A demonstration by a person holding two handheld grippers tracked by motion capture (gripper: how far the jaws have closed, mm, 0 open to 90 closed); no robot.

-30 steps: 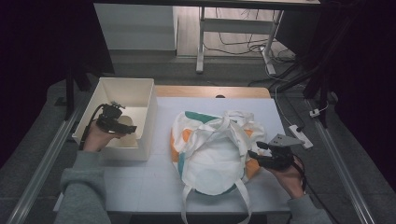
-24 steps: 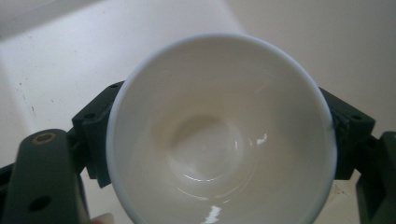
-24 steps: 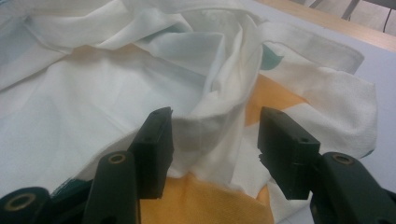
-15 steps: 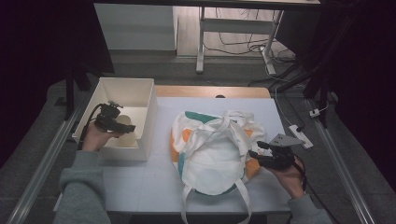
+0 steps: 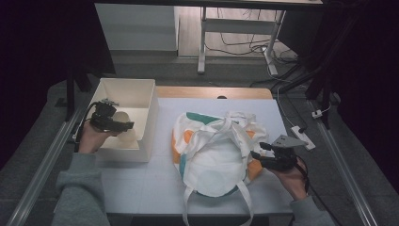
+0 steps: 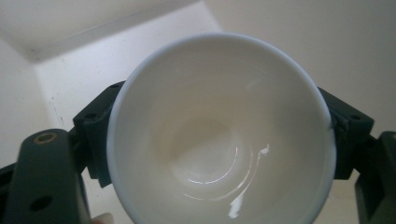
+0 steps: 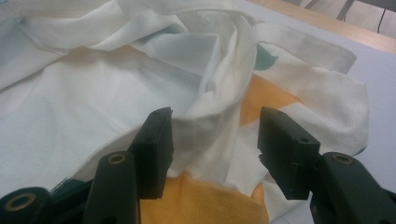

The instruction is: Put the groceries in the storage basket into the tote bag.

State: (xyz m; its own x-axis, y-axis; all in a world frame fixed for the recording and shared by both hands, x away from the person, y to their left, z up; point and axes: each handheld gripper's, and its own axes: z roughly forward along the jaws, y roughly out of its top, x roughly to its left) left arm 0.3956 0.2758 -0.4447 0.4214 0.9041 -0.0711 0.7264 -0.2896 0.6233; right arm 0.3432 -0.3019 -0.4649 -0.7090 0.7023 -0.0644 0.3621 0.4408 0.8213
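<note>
A white glazed cup (image 6: 219, 140) fills the space between the jaws of my left gripper (image 6: 224, 112), and the black pads press on its two sides. In the high view that left gripper (image 5: 123, 126) hangs inside the white box (image 5: 141, 84) at the table's left. My right gripper (image 5: 256, 157) rests at the right edge of a white cloth bag (image 5: 214, 160) with orange and green patches. In the right gripper view its jaws (image 7: 212, 130) stand apart on either side of a raised fold of the bag (image 7: 93, 93), without pinching it.
The bag's two long straps (image 5: 247, 200) trail toward the near edge of the pale table (image 5: 141, 188). A wooden strip (image 5: 211, 92) runs along the far edge. Metal rails (image 5: 42, 165) flank the table, and a power strip (image 5: 301, 134) lies on the right.
The left gripper has shifted very slightly with the cup inside the box. The right gripper and the bag have kept still.
</note>
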